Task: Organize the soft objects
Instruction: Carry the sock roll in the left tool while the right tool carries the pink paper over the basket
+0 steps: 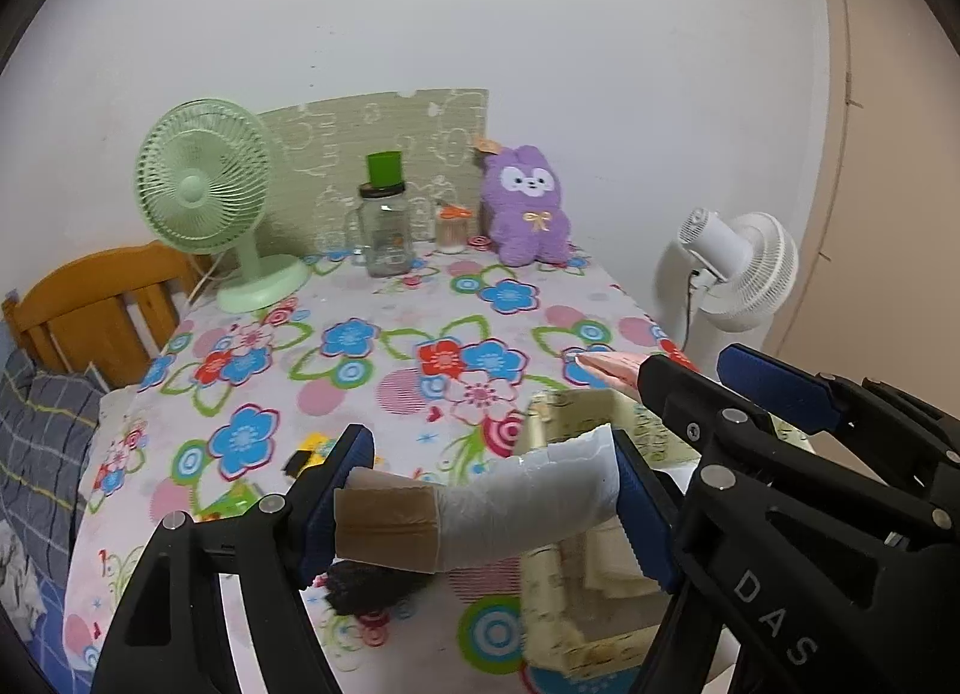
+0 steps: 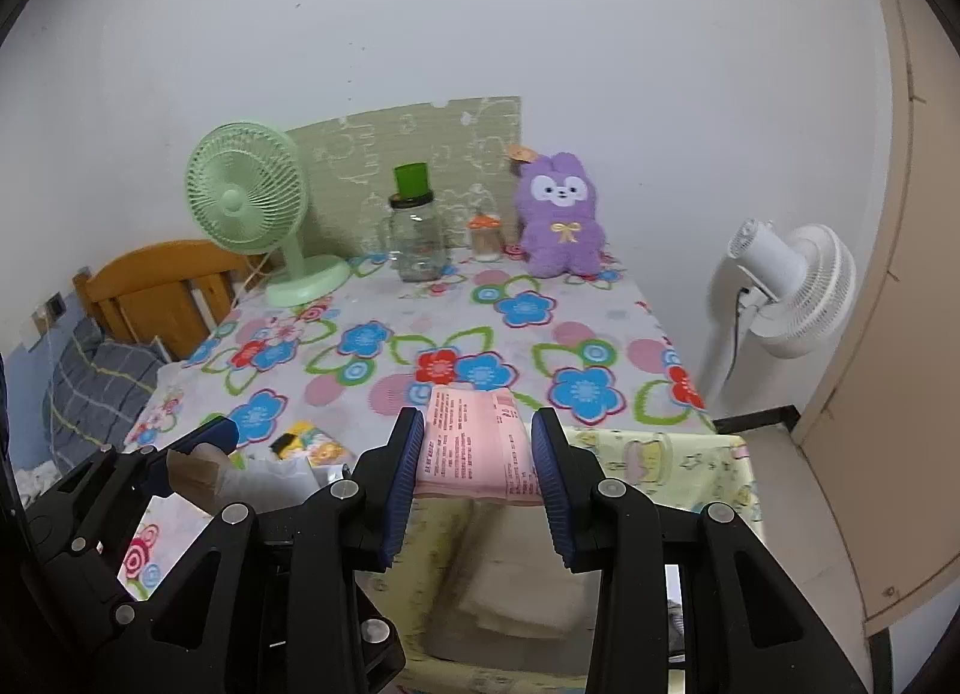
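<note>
My left gripper (image 1: 486, 484) is shut on a grey folded cloth with a brown paper band (image 1: 480, 520), held above the table at the left rim of a pale yellow fabric storage box (image 1: 543, 592). My right gripper (image 2: 474, 472) is shut on a pink packet with printed text (image 2: 474, 442), held over that box (image 2: 690, 466). The right gripper also shows in the left wrist view (image 1: 690, 376), and the left gripper with its cloth shows in the right wrist view (image 2: 198, 454). Folded cream cloths (image 1: 606, 562) lie inside the box. A dark fuzzy item (image 1: 360, 586) lies under the left gripper.
The table has a floral cloth (image 1: 360, 346). At its back stand a green fan (image 1: 204, 196), a glass jar with a green cup (image 1: 387, 226), a small container (image 1: 451, 229) and a purple plush (image 1: 528, 208). A white fan (image 1: 738, 274) stands right; a wooden bed frame (image 1: 96, 310) left.
</note>
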Available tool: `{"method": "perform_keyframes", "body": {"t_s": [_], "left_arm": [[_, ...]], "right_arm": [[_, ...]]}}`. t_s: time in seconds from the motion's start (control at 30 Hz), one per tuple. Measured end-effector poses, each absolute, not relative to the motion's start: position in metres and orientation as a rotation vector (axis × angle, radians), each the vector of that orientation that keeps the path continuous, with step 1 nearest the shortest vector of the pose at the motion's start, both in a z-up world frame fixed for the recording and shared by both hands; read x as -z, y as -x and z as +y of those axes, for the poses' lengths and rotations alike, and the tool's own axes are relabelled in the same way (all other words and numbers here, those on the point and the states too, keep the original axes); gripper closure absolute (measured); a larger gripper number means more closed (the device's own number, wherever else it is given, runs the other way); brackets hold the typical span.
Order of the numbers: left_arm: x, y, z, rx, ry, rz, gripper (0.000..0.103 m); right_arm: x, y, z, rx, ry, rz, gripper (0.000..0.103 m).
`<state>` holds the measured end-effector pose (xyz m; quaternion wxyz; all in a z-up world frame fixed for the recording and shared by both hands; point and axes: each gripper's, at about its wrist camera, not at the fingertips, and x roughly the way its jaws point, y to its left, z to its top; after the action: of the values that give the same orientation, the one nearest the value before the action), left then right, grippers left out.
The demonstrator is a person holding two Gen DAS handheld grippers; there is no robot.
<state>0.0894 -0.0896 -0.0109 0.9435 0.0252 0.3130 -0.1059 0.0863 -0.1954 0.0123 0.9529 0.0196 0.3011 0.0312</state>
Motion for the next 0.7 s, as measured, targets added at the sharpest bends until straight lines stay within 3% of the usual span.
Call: {"method": "perform_keyframes", "body": {"t_s": [0.7], "left_arm": [[0.039, -0.099, -0.159, 0.342, -0.108, 0.697, 0.023]], "right_arm": [[0.015, -0.083, -0.259, 0.023, -0.078, 0.677, 0.062]]}}
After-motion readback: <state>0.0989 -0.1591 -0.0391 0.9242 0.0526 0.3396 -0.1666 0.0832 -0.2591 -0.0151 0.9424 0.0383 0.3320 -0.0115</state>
